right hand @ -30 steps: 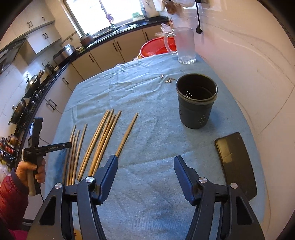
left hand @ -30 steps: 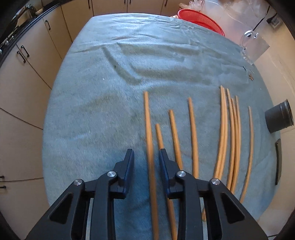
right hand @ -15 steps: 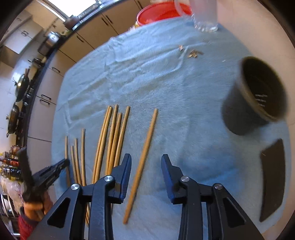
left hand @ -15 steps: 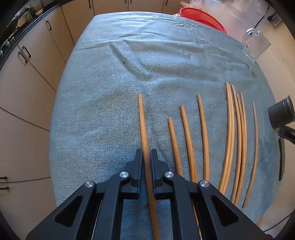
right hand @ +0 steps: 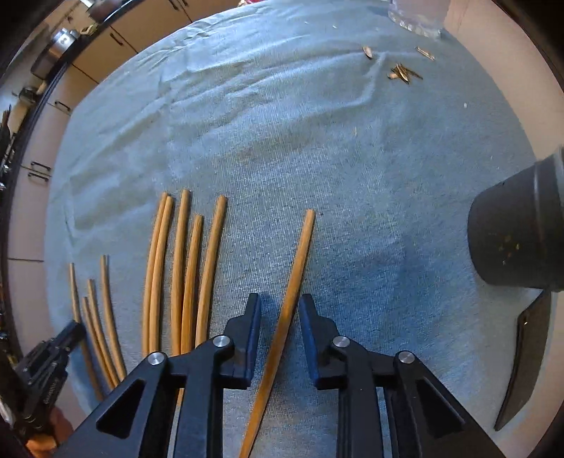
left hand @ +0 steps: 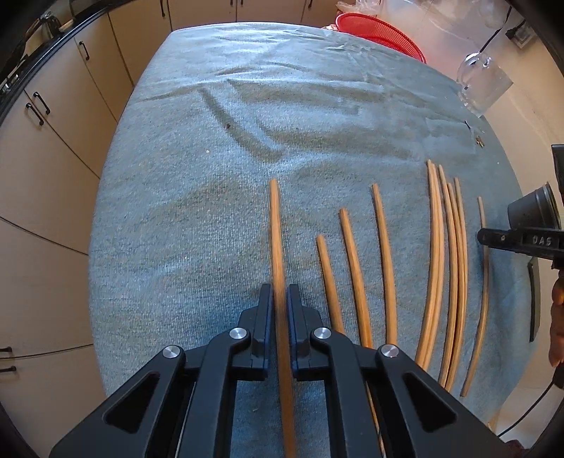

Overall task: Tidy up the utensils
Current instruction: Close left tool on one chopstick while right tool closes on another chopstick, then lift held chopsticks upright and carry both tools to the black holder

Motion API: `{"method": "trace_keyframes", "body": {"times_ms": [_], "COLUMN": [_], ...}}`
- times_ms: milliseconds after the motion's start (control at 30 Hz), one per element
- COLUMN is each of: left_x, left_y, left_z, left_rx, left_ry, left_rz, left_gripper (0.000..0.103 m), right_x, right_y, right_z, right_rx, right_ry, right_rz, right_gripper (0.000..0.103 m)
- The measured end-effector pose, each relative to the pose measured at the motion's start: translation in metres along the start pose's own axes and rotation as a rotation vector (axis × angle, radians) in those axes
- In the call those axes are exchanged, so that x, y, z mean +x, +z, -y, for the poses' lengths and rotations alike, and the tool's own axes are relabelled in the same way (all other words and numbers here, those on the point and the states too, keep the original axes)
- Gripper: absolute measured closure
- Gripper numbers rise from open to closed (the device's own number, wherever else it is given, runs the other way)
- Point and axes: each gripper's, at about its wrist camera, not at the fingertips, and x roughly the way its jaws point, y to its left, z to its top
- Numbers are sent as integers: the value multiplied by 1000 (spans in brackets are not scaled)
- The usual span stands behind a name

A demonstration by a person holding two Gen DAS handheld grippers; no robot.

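Several wooden chopsticks lie side by side on a blue-grey cloth. My left gripper is shut on the leftmost chopstick, which runs forward between the fingers. My right gripper is open and low over the cloth, its jaws on either side of a single chopstick that lies apart at the right of the row. A group of several chopsticks lies to its left. A black perforated utensil holder stands at the right; it also shows in the left wrist view.
A dark flat phone-like slab lies near the right table edge. A glass jug and a red basket stand at the far end. Small scraps lie on the cloth. Kitchen cabinets border the left side.
My left gripper closed on the leftmost chopstick. My right gripper moved down and left from beside the holder, narrowed, and now straddles the single right-hand chopstick.
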Motion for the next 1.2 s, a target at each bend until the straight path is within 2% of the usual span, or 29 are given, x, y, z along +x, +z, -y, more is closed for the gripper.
{"method": "trace_keyframes", "body": {"times_ms": [33, 67, 267, 567, 833, 1200], "left_x": [0, -1, -14, -65, -101, -138], "left_y": [1, 0, 1, 2, -4, -12], "left_z": [1, 0, -2, -4, 6, 21], "left_rx": [2, 2, -5, -17, 3, -8], "left_ry": [-5, -12, -68, -91, -106, -76], "left_rz": [4, 8, 64, 203, 294, 361], "left_gripper": [96, 96, 96, 96, 96, 96], "right_x": [0, 0, -15, -84, -126, -161], "right_y": [0, 0, -7, -41, -65, -74], "right_z": [-2, -3, 0, -8, -13, 5], "right_rx": [-5, -2, 13, -25, -43, -64], "right_ry": [-3, 4, 91, 228, 255, 313], "right_rz": [4, 3, 48, 245, 398, 490], "right_gripper": [93, 94, 96, 96, 96, 96]}}
